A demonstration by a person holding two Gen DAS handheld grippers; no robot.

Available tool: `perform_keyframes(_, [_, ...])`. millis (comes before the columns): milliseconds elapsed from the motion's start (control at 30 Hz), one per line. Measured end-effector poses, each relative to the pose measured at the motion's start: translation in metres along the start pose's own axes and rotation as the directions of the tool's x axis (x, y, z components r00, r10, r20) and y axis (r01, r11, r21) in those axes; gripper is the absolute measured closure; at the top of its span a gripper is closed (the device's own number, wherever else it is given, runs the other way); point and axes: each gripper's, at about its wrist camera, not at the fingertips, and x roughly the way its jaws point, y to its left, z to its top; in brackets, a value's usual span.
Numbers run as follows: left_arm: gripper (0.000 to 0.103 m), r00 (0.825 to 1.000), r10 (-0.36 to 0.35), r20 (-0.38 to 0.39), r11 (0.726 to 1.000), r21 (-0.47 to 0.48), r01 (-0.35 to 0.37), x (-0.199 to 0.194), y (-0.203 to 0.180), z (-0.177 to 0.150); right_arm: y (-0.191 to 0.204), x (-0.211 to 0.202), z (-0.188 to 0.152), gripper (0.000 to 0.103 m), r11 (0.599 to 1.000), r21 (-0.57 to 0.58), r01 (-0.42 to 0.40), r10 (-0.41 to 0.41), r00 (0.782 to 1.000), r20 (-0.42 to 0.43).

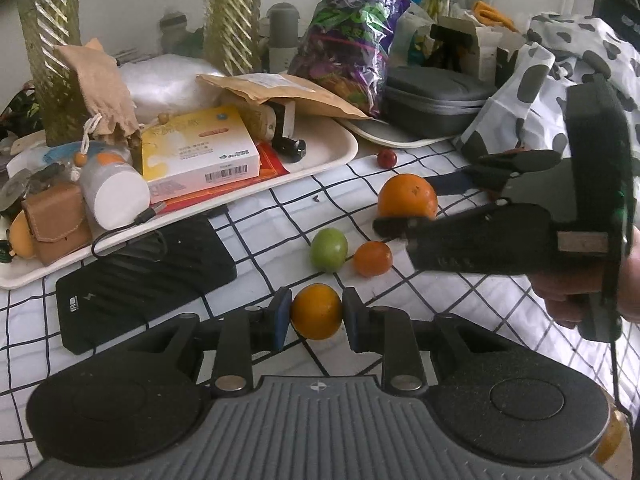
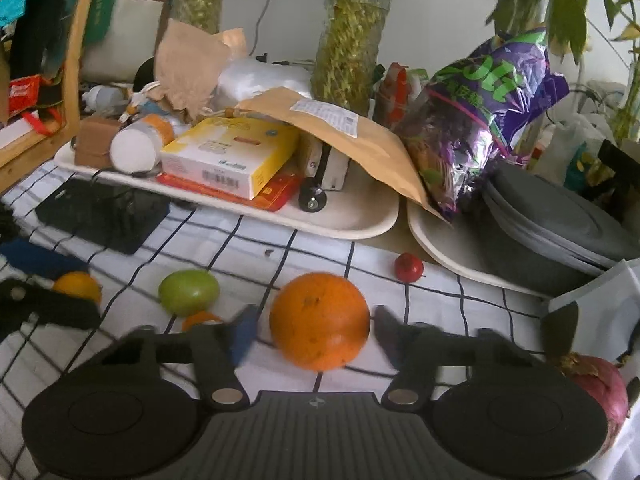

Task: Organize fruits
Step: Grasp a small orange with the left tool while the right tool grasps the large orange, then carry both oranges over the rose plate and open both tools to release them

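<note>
A small yellow-orange fruit [image 1: 316,311] is held between the pads of the left gripper [image 1: 316,314], which are closed against its sides. The big orange [image 2: 319,321] is straddled by the right gripper [image 2: 314,330], whose jaws are spread with a gap on each side, so nothing is gripped there yet. A green fruit [image 1: 329,249] and a small orange one [image 1: 372,258] lie just beside each other on the cloth [image 1: 248,216], with a tiny red fruit [image 2: 409,266] farther back near the trays.

A slip is judged the main risk: the round fruit could squirt out of the left pads if squeezed off-centre, and the big orange could be nudged and rolled into its neighbours if the right jaws are closed unevenly.

The table is covered with a white checked cloth. Behind the fruit a cluttered tray [image 2: 352,226], a purple bag [image 2: 480,120] and plants are crowded against a pale wall
</note>
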Motion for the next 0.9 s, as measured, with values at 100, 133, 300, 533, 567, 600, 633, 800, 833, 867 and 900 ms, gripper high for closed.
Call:
perform_keyframes(100, [0.076,1.0,-0.005,-0.001,1.0,0.004,0.005,0.001,0.0,0.0,-0.007,0.003,0.004,0.049,0.998,0.059,-0.018,0.019,1.0,-0.022])
perform_keyframes(133, [0.076,1.0,-0.007,-0.003,1.0,0.007,0.007,0.001,-0.001,0.0,-0.008,0.002,0.005,0.049,0.998,0.067,-0.021,0.023,0.999,-0.029])
perform_keyframes(300, [0.076,1.0,-0.012,0.004,1.0,0.012,0.012,-0.002,-0.004,0.0,-0.008,-0.013,0.005,0.05,0.999,0.037,-0.022,0.022,1.0,-0.002])
perform_keyframes(533, [0.076,0.999,-0.004,0.037,1.0,0.019,0.003,-0.015,-0.016,0.0,-0.013,-0.045,0.007,0.05,0.997,0.058,-0.052,0.05,0.998,0.034])
perform_keyframes(567, [0.076,0.999,-0.003,0.041,1.0,0.017,0.003,-0.017,-0.017,-0.001,-0.013,-0.048,0.005,0.05,0.997,0.059,-0.055,0.053,0.998,0.034])
perform_keyframes(600, [0.076,0.999,-0.003,0.045,1.0,0.014,0.002,-0.019,-0.018,-0.001,-0.013,-0.052,0.004,0.05,0.997,0.06,-0.057,0.055,0.998,0.035])
perform_keyframes(633, [0.076,0.999,-0.003,0.044,1.0,0.013,0.002,-0.022,-0.019,-0.002,-0.013,-0.057,0.002,0.05,0.996,0.062,-0.061,0.059,0.998,0.035])
perform_keyframes(800, [0.076,0.998,-0.005,0.057,1.0,0.009,0.004,-0.039,-0.027,-0.008,-0.01,-0.084,-0.006,0.05,0.994,0.061,-0.091,0.088,0.995,0.05])
perform_keyframes(833, [0.076,0.998,-0.004,0.06,1.0,0.009,0.004,-0.042,-0.029,-0.01,-0.009,-0.089,-0.008,0.05,0.993,0.064,-0.1,0.096,0.994,0.053])
perform_keyframes(867, [0.076,0.998,-0.004,0.061,1.0,0.011,0.003,-0.046,-0.032,-0.012,-0.009,-0.095,-0.009,0.05,0.992,0.068,-0.11,0.106,0.993,0.056])
perform_keyframes(900, [0.077,0.998,-0.004,0.063,1.0,0.016,0.003,-0.05,-0.035,-0.015,-0.008,-0.1,-0.01,0.05,0.991,0.069,-0.118,0.114,0.992,0.057])
